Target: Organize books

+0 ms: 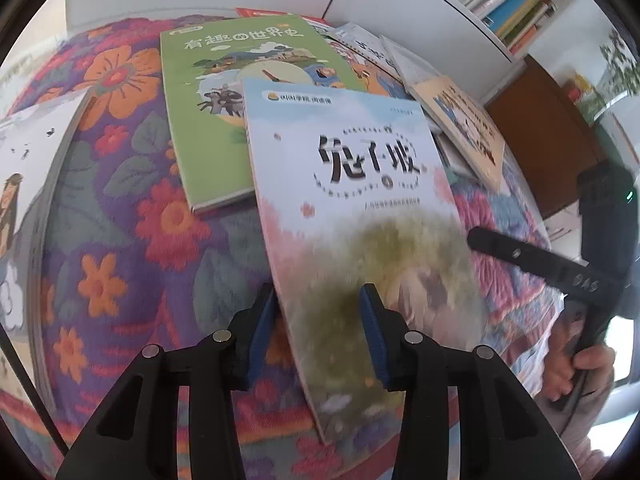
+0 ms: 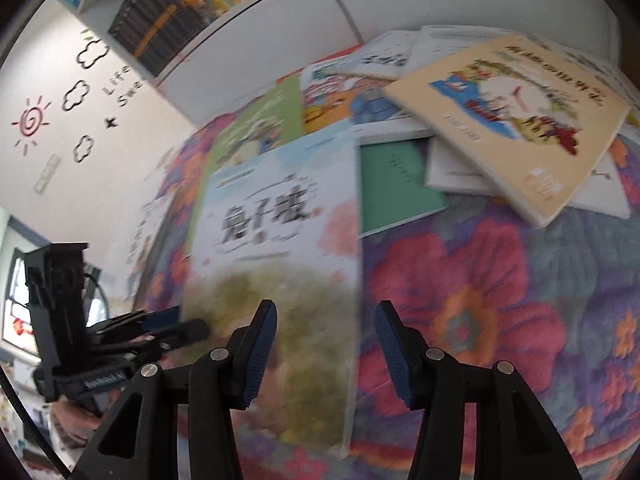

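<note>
A pale blue and pink book lies tilted on the flowered cloth, its near end between my left gripper's open blue pads, left edge at the left pad. It also shows in the right wrist view. My right gripper is open above the book's right edge and holds nothing. A green book lies behind, partly under the pale one. A tan book tops a loose pile at the right. My left gripper shows from the side in the right wrist view.
A flowered cloth covers the table. A white book lies at the left edge. A white shelf with upright books stands behind the table. A green notebook lies under the pile. A brown cabinet stands at the right.
</note>
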